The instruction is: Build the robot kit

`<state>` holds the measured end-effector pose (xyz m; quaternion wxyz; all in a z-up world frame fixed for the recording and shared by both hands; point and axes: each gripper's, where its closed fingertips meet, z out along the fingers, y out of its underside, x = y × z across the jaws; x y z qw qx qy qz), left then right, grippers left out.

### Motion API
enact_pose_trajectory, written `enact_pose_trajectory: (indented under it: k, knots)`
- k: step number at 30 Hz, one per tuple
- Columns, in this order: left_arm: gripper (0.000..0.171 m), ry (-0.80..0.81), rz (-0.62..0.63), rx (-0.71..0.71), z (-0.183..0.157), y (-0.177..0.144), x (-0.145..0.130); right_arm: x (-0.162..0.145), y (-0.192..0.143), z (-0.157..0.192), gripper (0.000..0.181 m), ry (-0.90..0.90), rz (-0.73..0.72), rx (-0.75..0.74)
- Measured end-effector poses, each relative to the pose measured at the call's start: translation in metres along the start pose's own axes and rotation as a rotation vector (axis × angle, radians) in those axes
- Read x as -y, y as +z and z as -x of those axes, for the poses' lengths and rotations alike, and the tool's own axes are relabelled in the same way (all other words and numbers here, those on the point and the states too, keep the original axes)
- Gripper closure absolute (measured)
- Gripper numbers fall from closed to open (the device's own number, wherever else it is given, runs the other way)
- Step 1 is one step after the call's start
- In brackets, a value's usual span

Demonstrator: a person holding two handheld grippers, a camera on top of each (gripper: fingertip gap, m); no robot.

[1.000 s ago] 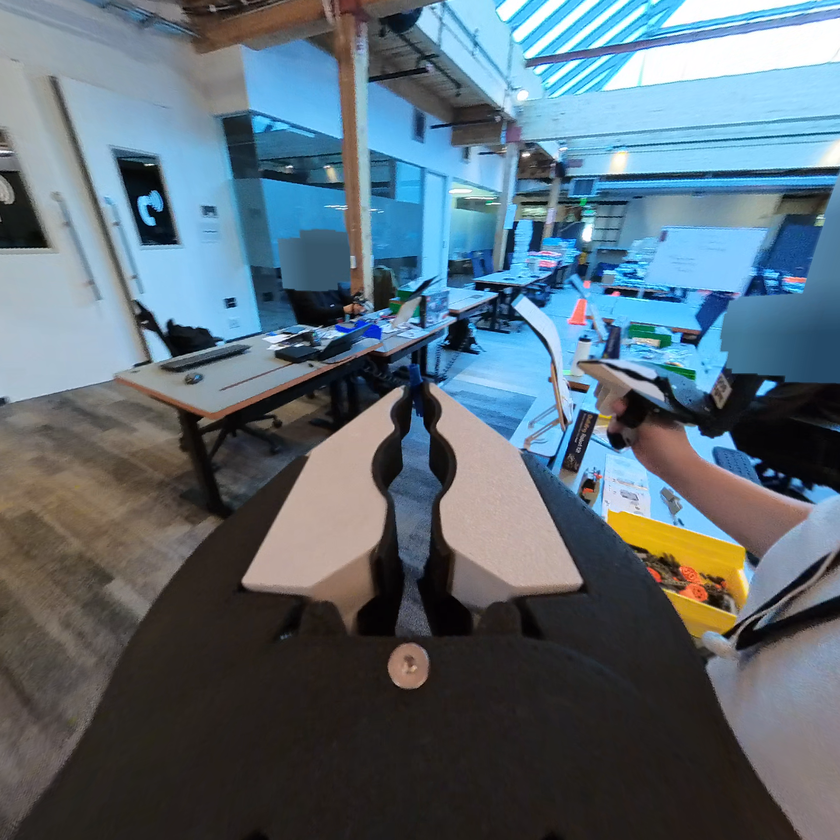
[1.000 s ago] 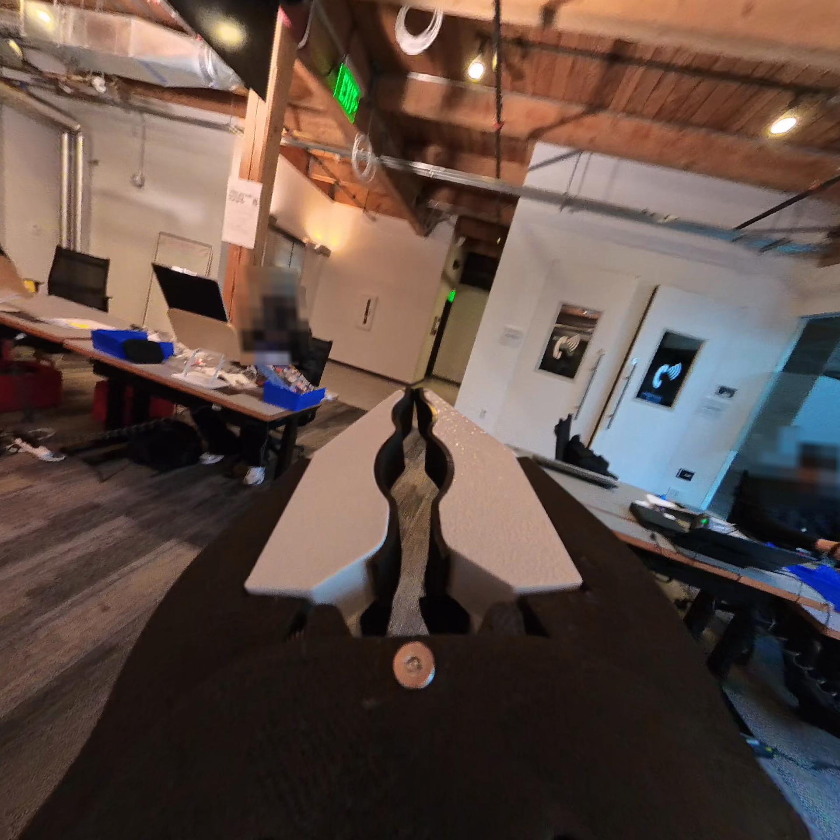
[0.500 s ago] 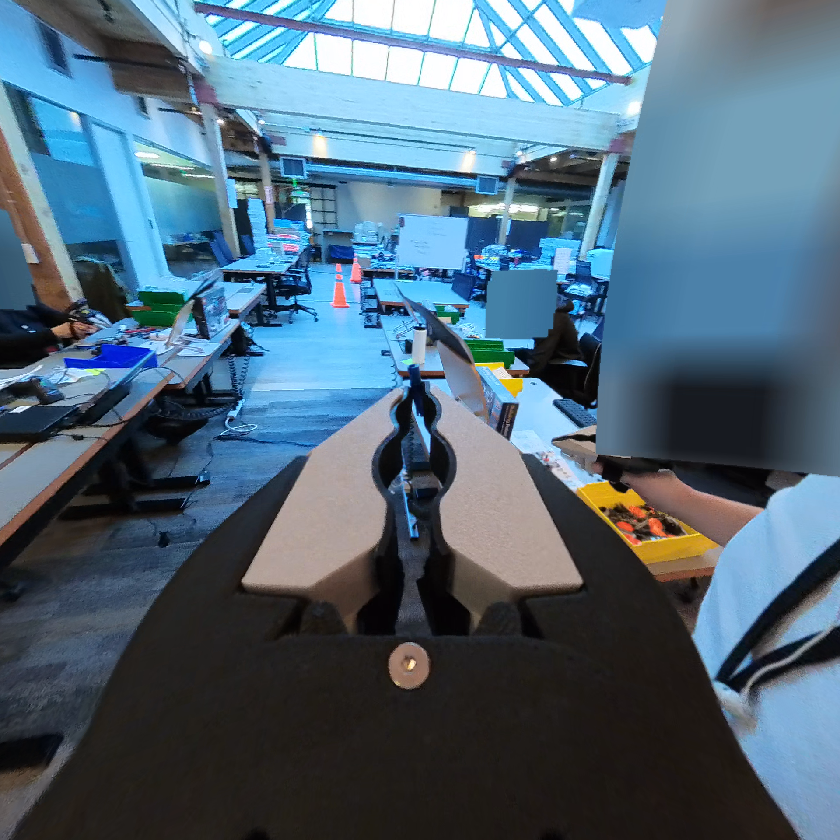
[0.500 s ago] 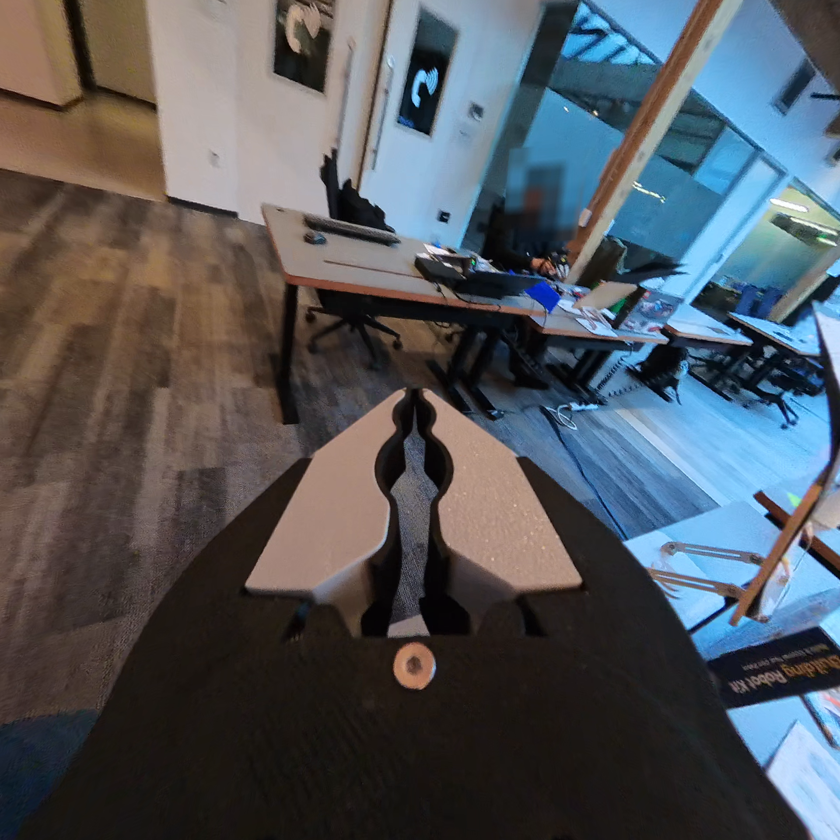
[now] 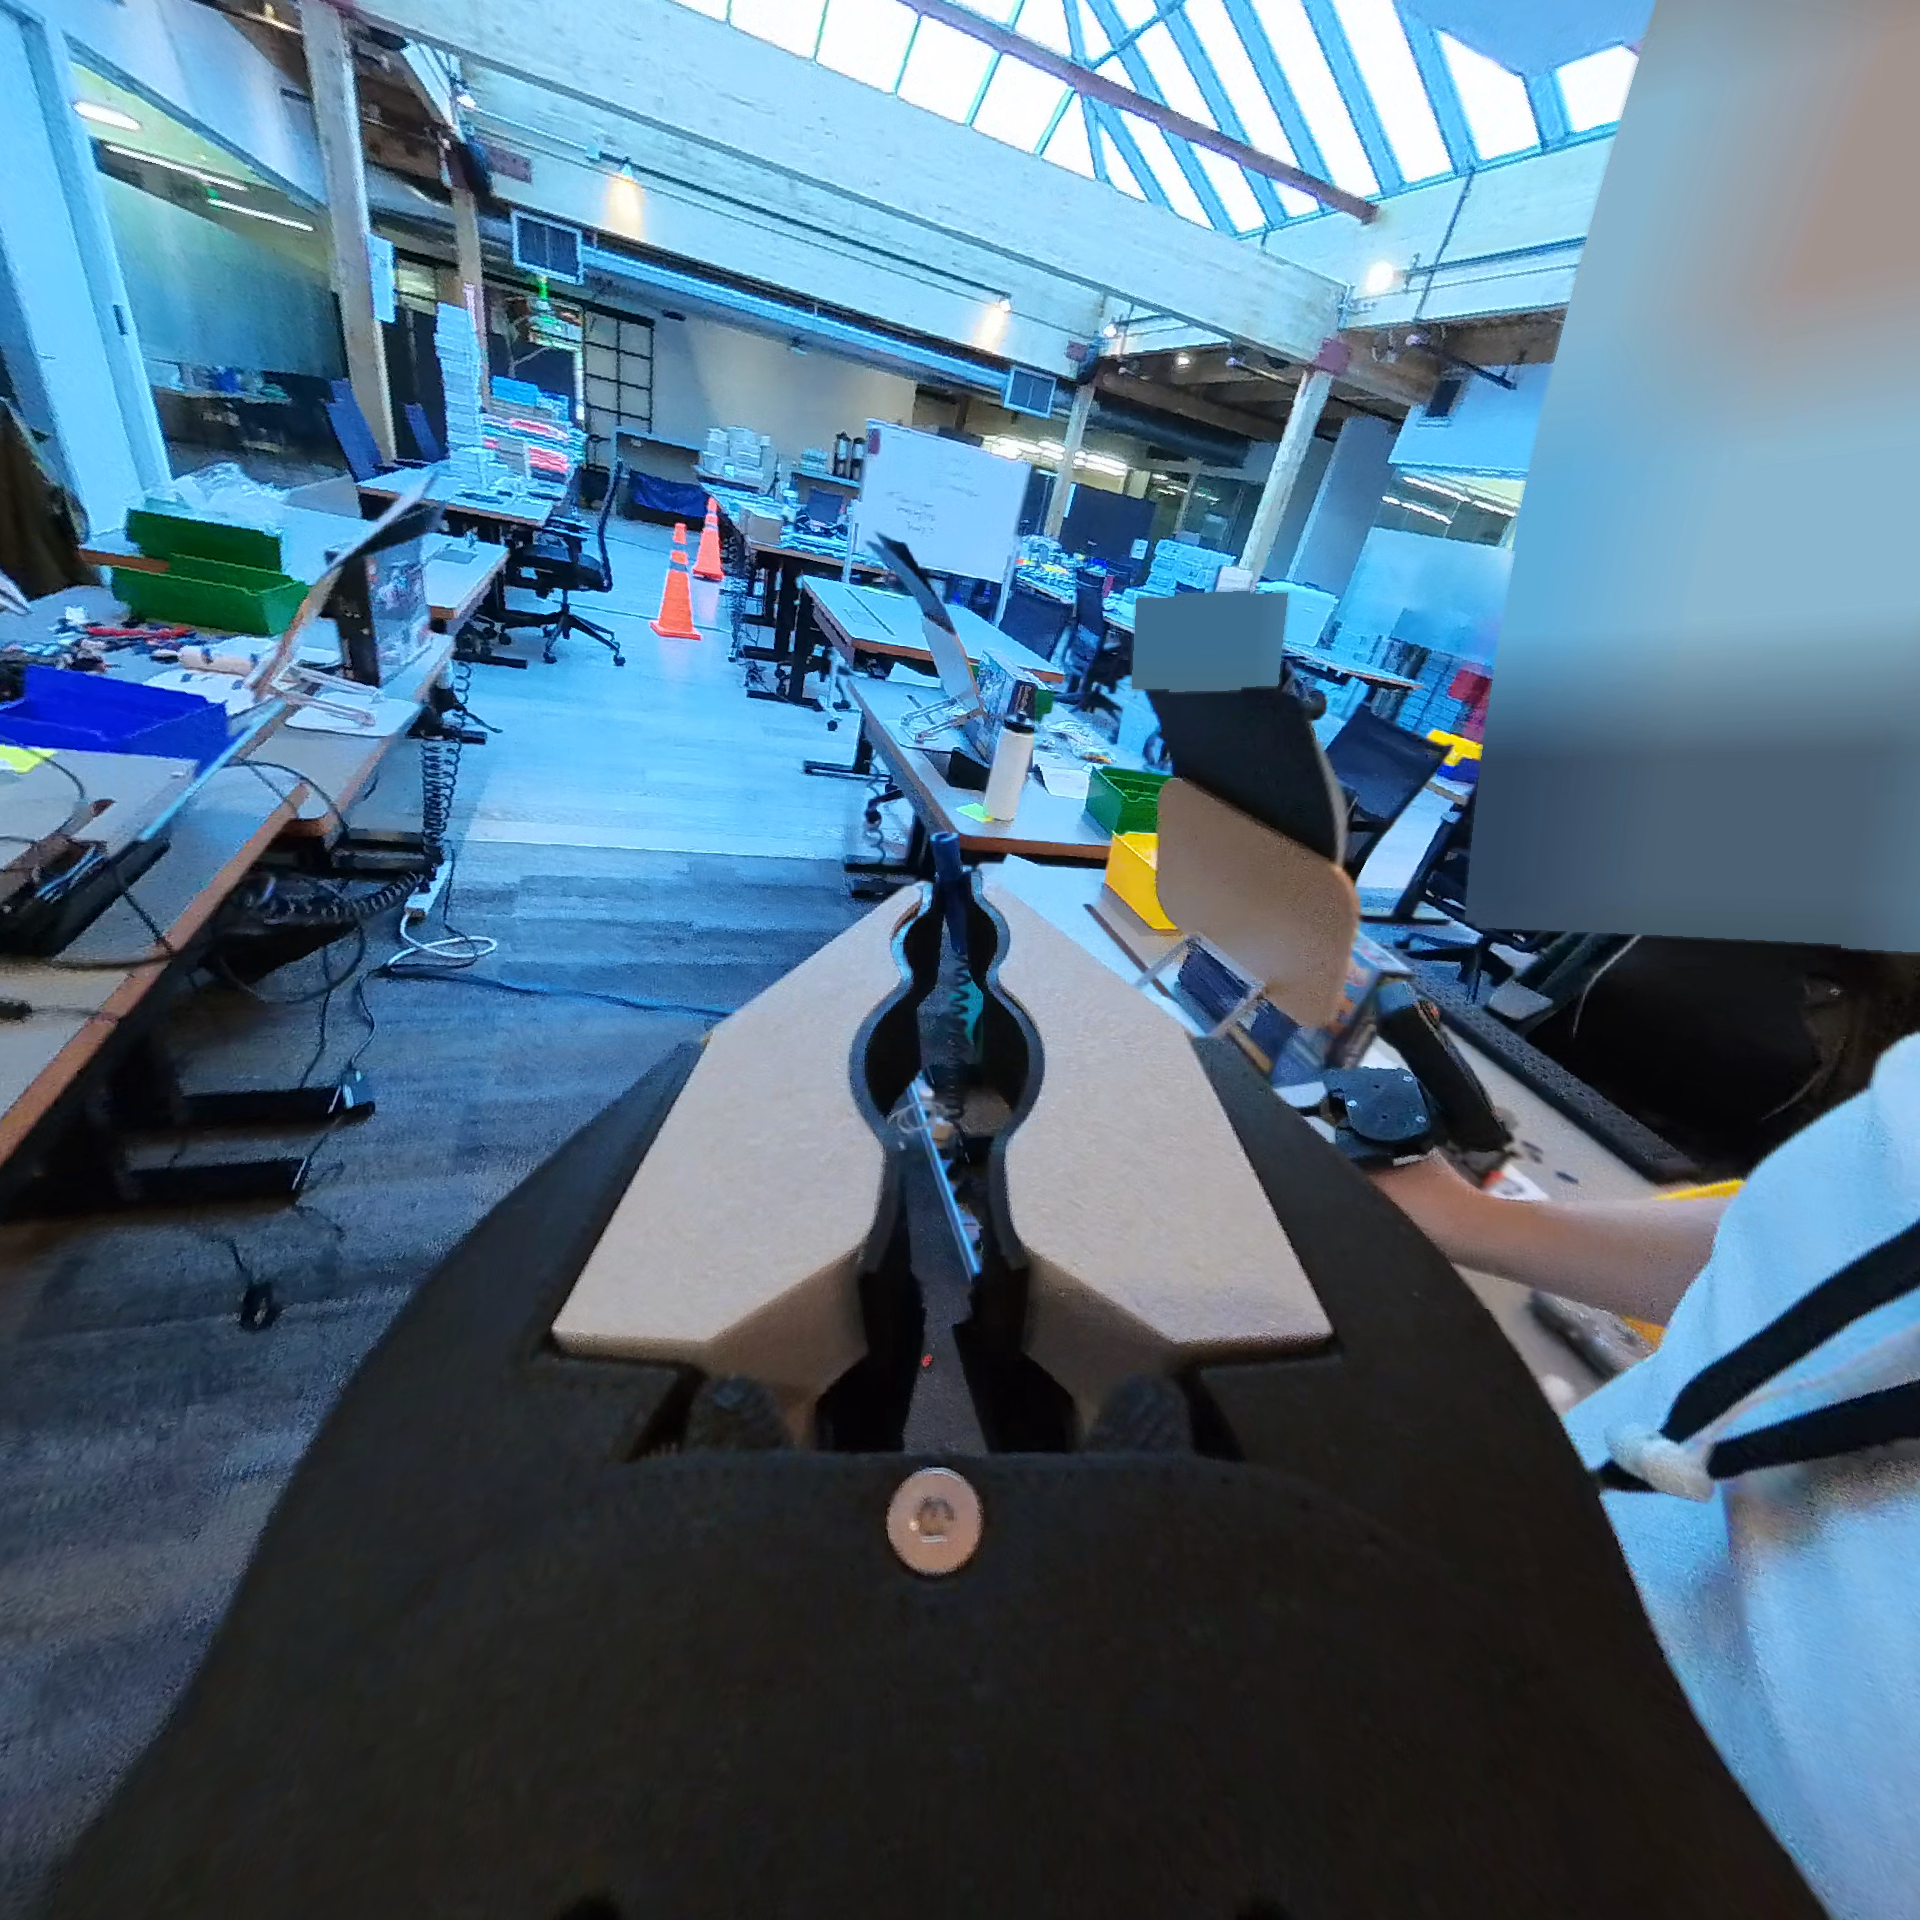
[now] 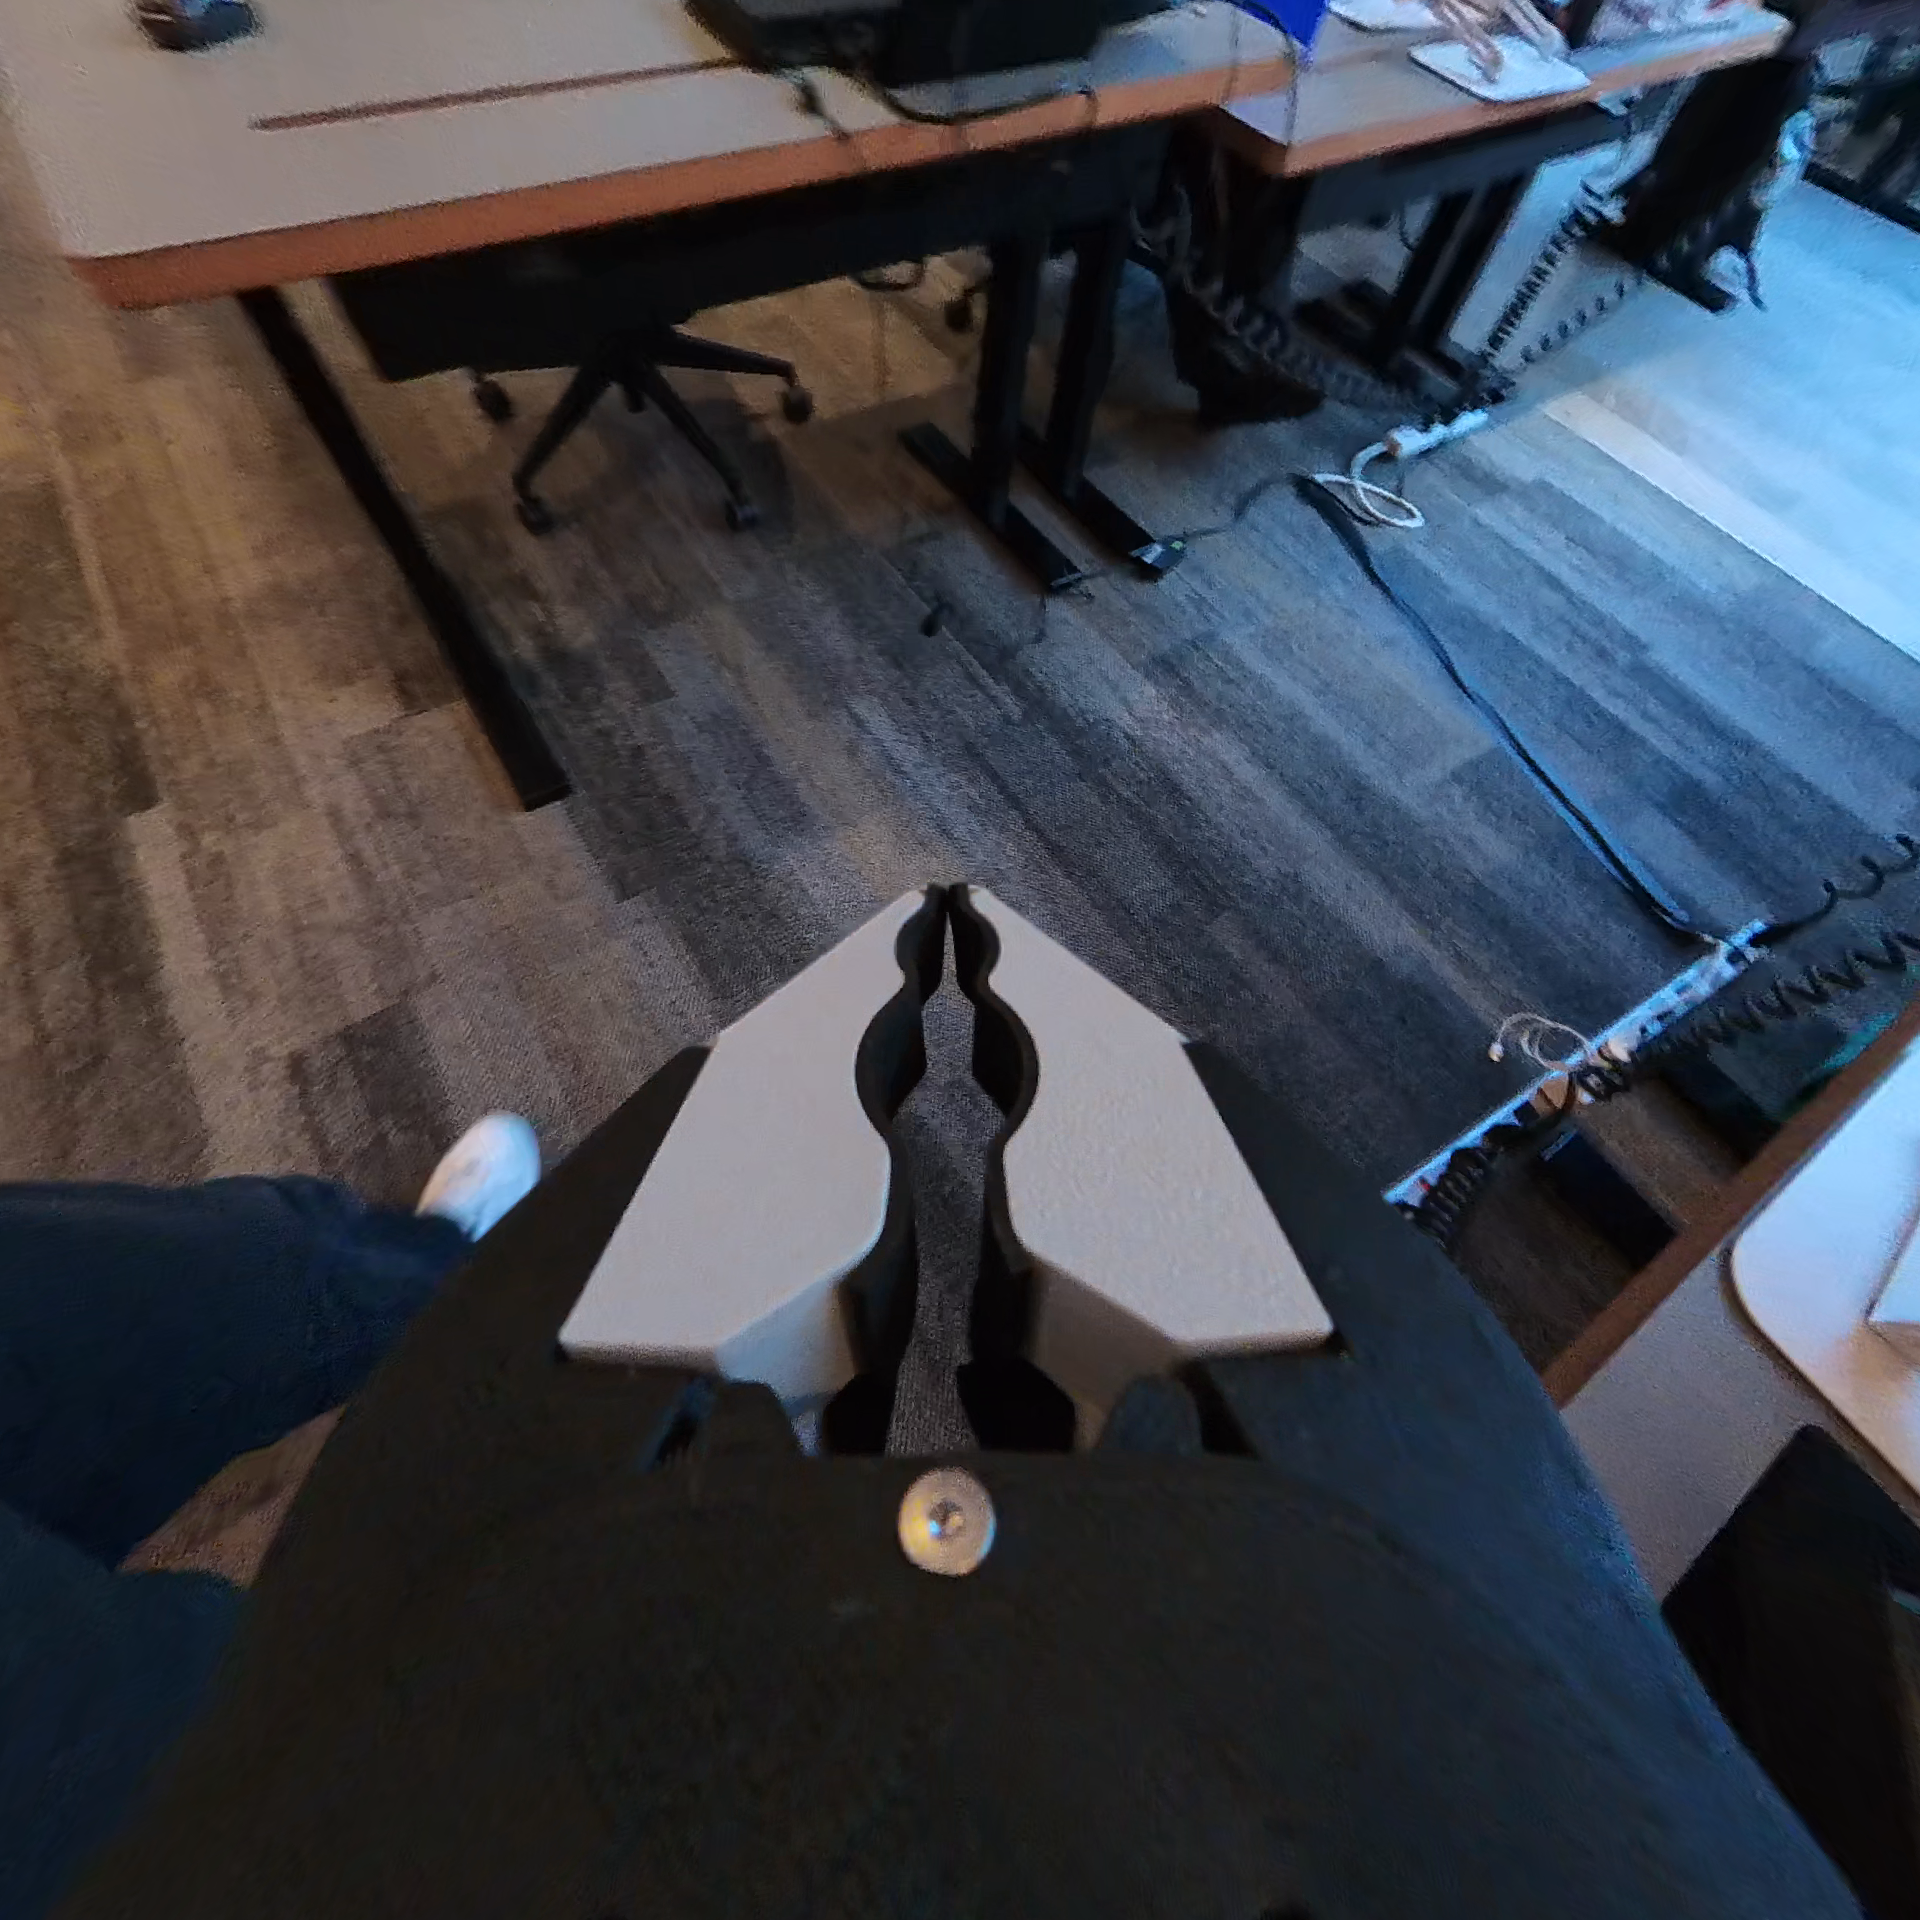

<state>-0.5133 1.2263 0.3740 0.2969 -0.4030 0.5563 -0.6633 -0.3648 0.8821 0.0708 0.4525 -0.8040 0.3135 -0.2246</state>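
My left gripper (image 5: 948, 883) is shut on a thin dark blue stick (image 5: 943, 854) whose end pokes out past the fingertips; I cannot tell what kind of thing it is. It is held in the air, pointing down an office aisle. My right gripper (image 6: 948, 896) is shut with its tips touching and nothing between them. It points down at grey carpet (image 6: 1195, 748), in the air. The right gripper also shows in the left wrist view (image 5: 1252, 883), held up by a person's hand over a desk at the right.
Desks (image 5: 935, 769) with a white bottle (image 5: 1010, 771), green and yellow bins (image 5: 1127, 800) line the right; desks with a blue bin (image 5: 114, 712) line the left. Orange cones (image 5: 675, 594) stand down the aisle. Below: a desk (image 6: 623, 197), office chair (image 6: 644, 405), floor cables (image 6: 1507, 727), a person's leg and shoe (image 6: 483, 1164). Spacing between my two grippers at the tips: around 50 cm.
Both views swung. The left wrist view turned right, from the white doors to the long aisle. The right wrist view tipped down from the ceiling and doors to the carpet. Both grippers stayed shut.
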Motion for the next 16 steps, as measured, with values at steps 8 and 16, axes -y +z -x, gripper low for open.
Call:
enact_pose_trajectory:
  k: [8, 16]
  knots:
    - [0.169, 0.022, -0.03, -0.334, 0.174, 0.216, 0.008, -0.041, 0.127, -0.124, 0.181, 0.136, 0.17, -0.362]
    - [0.17, 0.008, -0.058, -0.362, 0.287, 0.416, 0.004, -0.165, 0.242, -0.211, 0.18, 0.345, 0.502, -0.364]
